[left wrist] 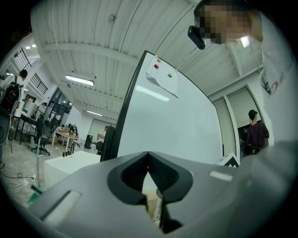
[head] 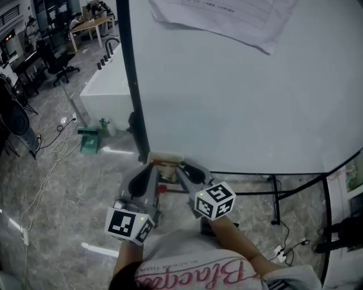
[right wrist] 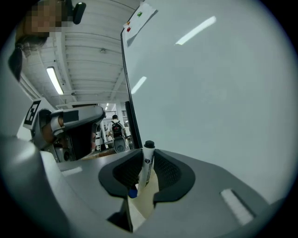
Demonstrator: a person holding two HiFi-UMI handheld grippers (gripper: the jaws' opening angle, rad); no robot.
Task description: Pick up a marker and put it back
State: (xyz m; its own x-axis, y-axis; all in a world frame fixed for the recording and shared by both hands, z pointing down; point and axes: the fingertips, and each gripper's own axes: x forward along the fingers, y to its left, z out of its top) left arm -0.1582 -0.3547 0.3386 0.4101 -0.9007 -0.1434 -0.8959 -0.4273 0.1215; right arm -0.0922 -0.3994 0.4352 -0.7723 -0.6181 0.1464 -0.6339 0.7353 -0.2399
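A white marker (right wrist: 147,163) with a black cap stands upright between the pads of my right gripper (right wrist: 145,157), which is shut on its barrel. Beneath it lie the pale wooden marker holder (right wrist: 145,201) and a blue cap (right wrist: 132,192). In the head view both grippers point at that holder (head: 164,157) at the foot of the whiteboard (head: 244,90): the right gripper (head: 182,169) beside the left gripper (head: 152,170). The left gripper (left wrist: 148,155) has its fingertips together with nothing held. Through the gap below them I see another marker (left wrist: 158,207) in the holder.
The whiteboard's black frame post (head: 131,79) rises left of the holder, and its stand legs (head: 272,187) run right along the floor. A paper sheet (head: 227,17) hangs on the board. A white counter (head: 108,85), cables and office chairs fill the left side.
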